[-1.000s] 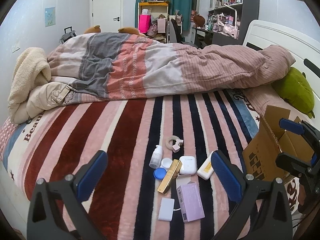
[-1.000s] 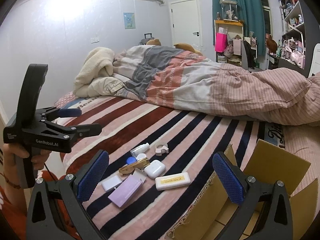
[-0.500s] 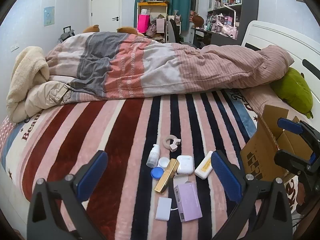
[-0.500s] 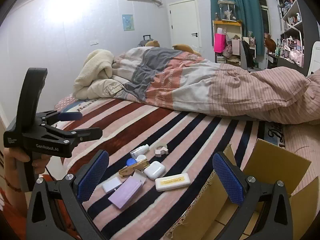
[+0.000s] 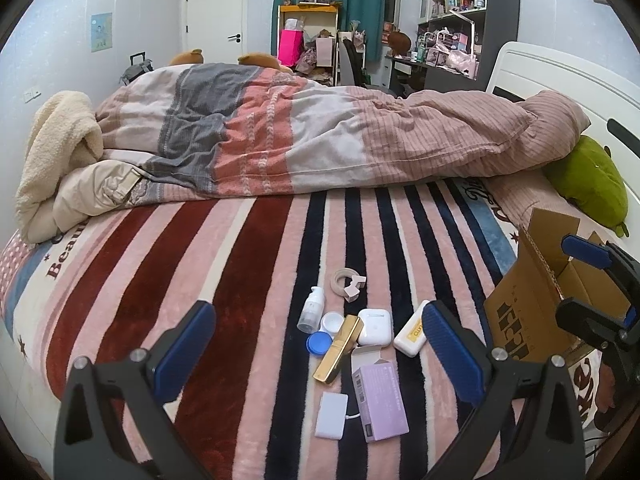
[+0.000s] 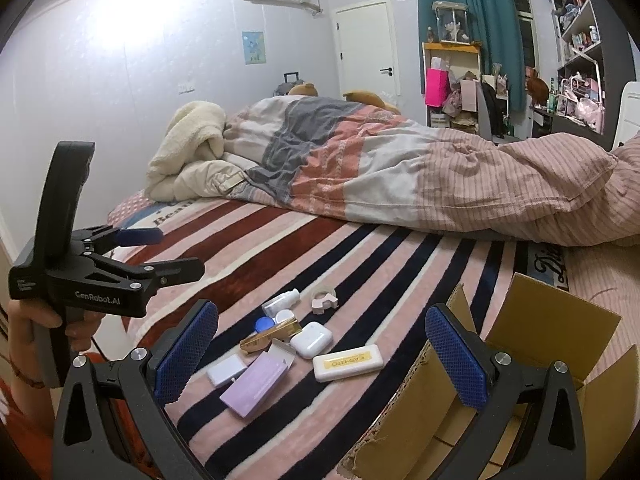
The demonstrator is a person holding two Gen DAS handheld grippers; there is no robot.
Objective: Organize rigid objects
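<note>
On striped blanket (image 5: 248, 264): small rigid items clustered (image 5: 352, 340) | both grippers' fingers (image 5: 184, 344) spread, empty

striped pink-navy-red blanket (image 5: 248, 264), lilac box (image 5: 382, 400), gold bar (image 5: 338, 348)

On the striped blanket (image 5: 240, 264):
- one clear pump bottle (image 5: 311, 309)
- one beige tape ring (image 5: 349, 282)
- one white round pot (image 5: 332, 322)
- one blue round lid (image 5: 319, 343)
- one gold rectangular bar (image 5: 339, 348)
- one white earbud case (image 5: 374, 327)
- one white yellow-labelled flat case (image 5: 412, 331)
- one lilac carton (image 5: 382, 394)
- one white flat adapter (image 5: 331, 415)
- one brown cardboard box (image 5: 528, 304)
</note>
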